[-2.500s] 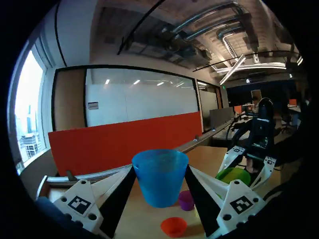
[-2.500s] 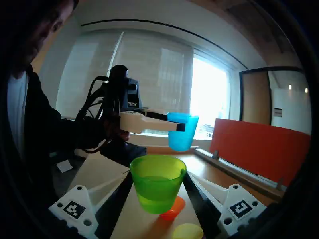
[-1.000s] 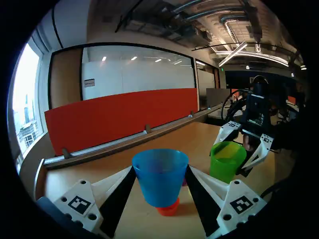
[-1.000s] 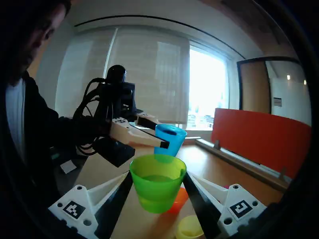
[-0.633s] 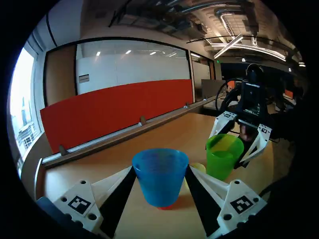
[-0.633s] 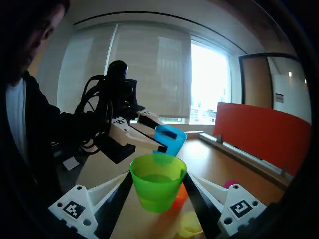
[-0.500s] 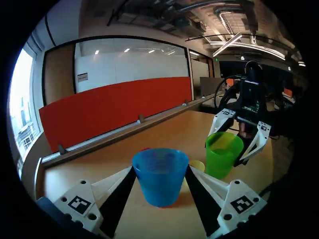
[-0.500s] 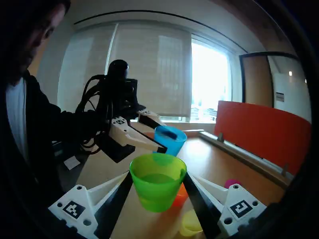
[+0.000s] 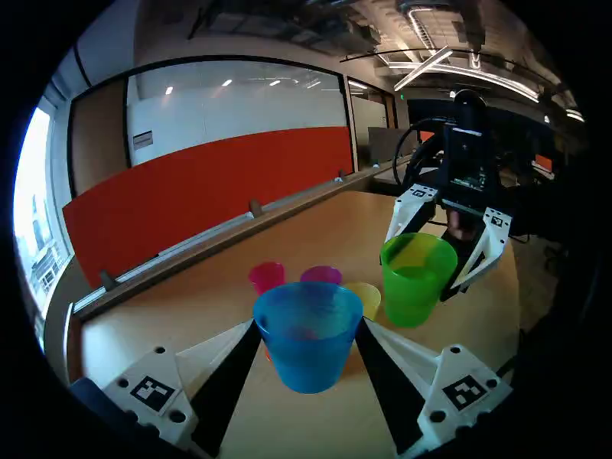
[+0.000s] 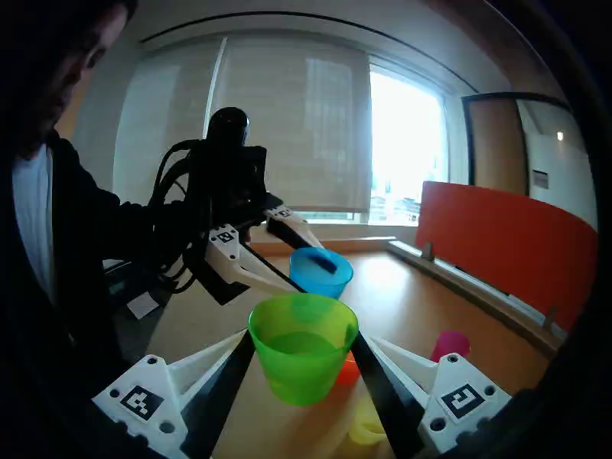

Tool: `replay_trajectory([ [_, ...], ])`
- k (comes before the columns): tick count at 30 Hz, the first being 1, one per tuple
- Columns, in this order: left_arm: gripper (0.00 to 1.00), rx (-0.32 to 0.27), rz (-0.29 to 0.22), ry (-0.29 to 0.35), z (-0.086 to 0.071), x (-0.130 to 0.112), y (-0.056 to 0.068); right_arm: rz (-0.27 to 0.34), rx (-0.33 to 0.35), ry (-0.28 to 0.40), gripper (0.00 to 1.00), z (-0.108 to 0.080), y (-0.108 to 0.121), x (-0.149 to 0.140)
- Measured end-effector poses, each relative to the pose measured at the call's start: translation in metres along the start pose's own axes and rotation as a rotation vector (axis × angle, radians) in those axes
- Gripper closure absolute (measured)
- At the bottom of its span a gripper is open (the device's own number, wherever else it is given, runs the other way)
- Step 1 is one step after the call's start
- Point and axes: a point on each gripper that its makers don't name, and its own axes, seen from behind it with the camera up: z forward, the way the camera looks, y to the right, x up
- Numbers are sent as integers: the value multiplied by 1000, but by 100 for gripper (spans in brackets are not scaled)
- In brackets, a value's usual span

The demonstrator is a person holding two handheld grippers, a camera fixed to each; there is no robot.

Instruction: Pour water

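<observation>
Left hand-held gripper (image 9: 307, 330), left gripper view: both fingers clamp one blue cup (image 9: 307, 359), upright above the tabletop (image 9: 321, 229). Three small cups stand beyond it: one pink cup (image 9: 267, 275), one purple cup (image 9: 321, 274), one yellow cup (image 9: 366, 297). Farther right, the right hand-held gripper (image 9: 419, 264) grips one green cup (image 9: 413, 291).

Right gripper view: the right hand-held gripper (image 10: 302, 348) is closed on the green cup (image 10: 300, 371), with water (image 10: 302, 342) inside. Just beyond, the left hand-held gripper (image 10: 315, 275) holds the blue cup (image 10: 321, 279). Three small cups are on the tabletop (image 10: 398, 298): one orange cup (image 10: 349, 370), the yellow cup (image 10: 366, 427), the pink cup (image 10: 451, 344).
</observation>
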Motion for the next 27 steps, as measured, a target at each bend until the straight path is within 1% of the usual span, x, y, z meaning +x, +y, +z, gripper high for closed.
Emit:
replay_trajectory([
  [9, 14, -26, 19, -50, 3, -20, 10, 8, 21, -29, 9, -2, -6, -11],
  [18, 15, -69, 42, -100, 1, -37, 24, 16, 35, -69, 10, -4, -12, -28],
  [24, 14, -109, 49, -146, 0, -49, 33, 24, 49, -99, 10, -4, -16, -38],
  [27, 14, -125, 63, -162, 0, -53, 37, 23, 57, -112, 10, -3, -18, -43],
])
